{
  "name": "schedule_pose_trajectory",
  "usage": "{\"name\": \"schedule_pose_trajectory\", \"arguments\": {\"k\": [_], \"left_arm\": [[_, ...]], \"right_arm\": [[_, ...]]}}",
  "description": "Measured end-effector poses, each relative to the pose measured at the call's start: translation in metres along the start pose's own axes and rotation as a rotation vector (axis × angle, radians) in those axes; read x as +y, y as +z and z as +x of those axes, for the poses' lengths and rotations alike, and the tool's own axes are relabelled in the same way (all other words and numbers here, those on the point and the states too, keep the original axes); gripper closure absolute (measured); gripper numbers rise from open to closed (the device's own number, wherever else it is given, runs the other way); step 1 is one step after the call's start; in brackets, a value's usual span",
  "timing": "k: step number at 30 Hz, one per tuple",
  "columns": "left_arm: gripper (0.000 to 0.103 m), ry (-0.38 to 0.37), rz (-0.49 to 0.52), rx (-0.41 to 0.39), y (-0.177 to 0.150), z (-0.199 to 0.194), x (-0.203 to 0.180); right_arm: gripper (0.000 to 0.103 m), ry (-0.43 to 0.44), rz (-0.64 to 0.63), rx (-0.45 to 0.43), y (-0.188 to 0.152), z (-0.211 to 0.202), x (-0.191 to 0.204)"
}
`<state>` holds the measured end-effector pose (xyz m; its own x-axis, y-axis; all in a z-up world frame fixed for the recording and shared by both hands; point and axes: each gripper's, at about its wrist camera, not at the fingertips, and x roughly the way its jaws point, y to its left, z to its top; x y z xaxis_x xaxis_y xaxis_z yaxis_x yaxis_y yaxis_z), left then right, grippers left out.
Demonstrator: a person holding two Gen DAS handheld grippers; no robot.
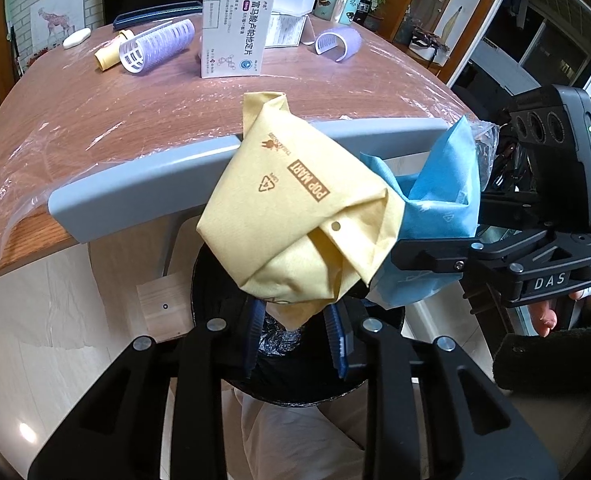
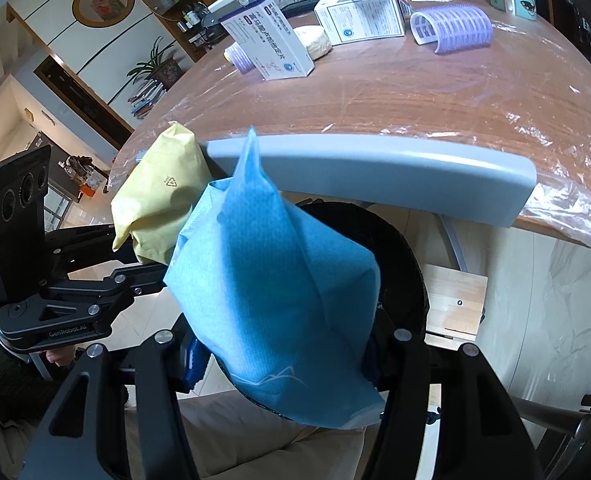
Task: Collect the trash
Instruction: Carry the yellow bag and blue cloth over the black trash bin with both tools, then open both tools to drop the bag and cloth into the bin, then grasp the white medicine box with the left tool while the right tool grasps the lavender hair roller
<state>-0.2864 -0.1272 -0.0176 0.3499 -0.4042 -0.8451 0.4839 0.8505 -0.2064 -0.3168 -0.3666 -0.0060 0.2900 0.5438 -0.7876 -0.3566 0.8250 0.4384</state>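
Gripping: left jaws on yellow bag [image 1: 295, 200] (part-open), right on blue bag [image 2: 271, 280].

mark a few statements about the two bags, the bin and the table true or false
1. The left tongs hold the yellow bag. True.
2. The blue bag lies flat on the table. False: the right tongs hold it in the air, off the table's edge.
3. A black bin sits below the bags. True.
4. The medicine box lies on its side in the bin. False: it stands upright on the table.
5. The two bags are far apart. False: they hang side by side, overlapping in the left view.
6. Purple hair rollers lie on the table. True.
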Motion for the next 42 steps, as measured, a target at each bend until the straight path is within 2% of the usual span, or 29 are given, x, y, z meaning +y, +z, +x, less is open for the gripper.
{"name": "schedule_pose_trajectory", "arguments": {"k": [22,24,25,26,29,42], "left_arm": [[0.072,0.001,-0.007,0.033,0.001,0.011,0.002],[0.061,0.004,-0.013,0.035,0.002,0.012,0.003],[0.038,0.023,-0.015,0.028,0.002,0.011,0.003],[0.023,0.048,-0.015,0.013,0.002,0.008,0.003],[0.022,0.046,-0.004,-0.002,0.001,0.002,0.001],[0.019,0.077,-0.023,-0.041,0.005,-0.018,0.007]], "right_arm": [[0.043,-0.043,0.038,0.021,0.002,0.011,-0.003],[0.031,-0.065,0.051,0.027,0.001,0.012,-0.004],[0.023,-0.074,0.056,0.024,0.001,0.01,-0.005],[0.021,-0.076,0.057,0.02,0.001,0.008,-0.005],[0.016,-0.086,0.051,0.009,0.0,0.001,-0.006],[0.014,-0.126,0.02,-0.111,0.01,-0.046,-0.003]]}}
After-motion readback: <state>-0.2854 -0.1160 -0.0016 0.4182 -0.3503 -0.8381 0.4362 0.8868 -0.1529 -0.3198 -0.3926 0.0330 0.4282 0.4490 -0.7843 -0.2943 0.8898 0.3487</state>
